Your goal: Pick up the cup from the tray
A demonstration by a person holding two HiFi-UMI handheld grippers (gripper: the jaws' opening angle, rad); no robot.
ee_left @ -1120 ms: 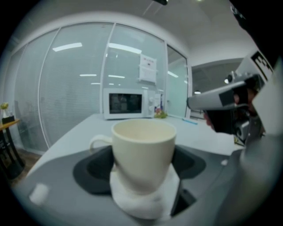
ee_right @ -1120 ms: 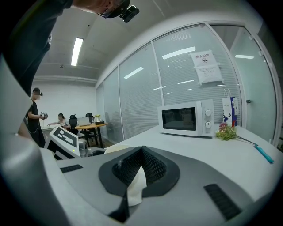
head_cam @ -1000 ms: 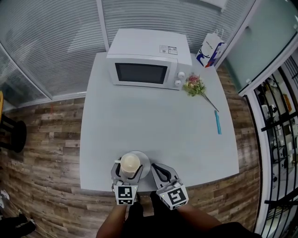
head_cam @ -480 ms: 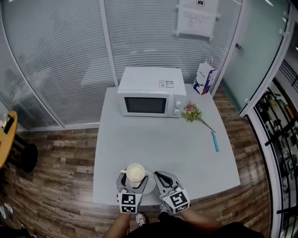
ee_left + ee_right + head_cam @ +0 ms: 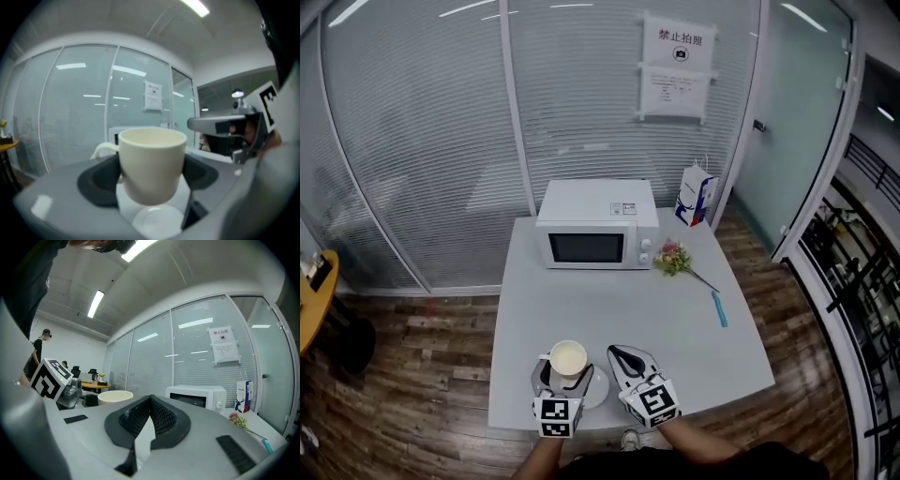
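Note:
A cream cup (image 5: 567, 358) with a handle on its left is held between the jaws of my left gripper (image 5: 563, 367), which is shut on it near the table's front edge. In the left gripper view the cup (image 5: 151, 161) hangs just above a small white round tray (image 5: 157, 220), apart from it. The tray (image 5: 595, 388) shows partly under the cup in the head view. My right gripper (image 5: 625, 357) sits just right of the cup, its jaws shut with nothing between them. From the right gripper view the cup's rim (image 5: 115, 396) shows to the left.
A white microwave (image 5: 595, 236) stands at the back of the grey table (image 5: 656, 328). A flower sprig (image 5: 673, 260) and a blue pen (image 5: 718, 308) lie to the right. A paper bag (image 5: 696, 197) stands at the far right corner. Glass walls surround the table.
The cup has risen off the tray in the left gripper. The head camera has pulled up and back, showing more of the room. The right gripper stays beside it.

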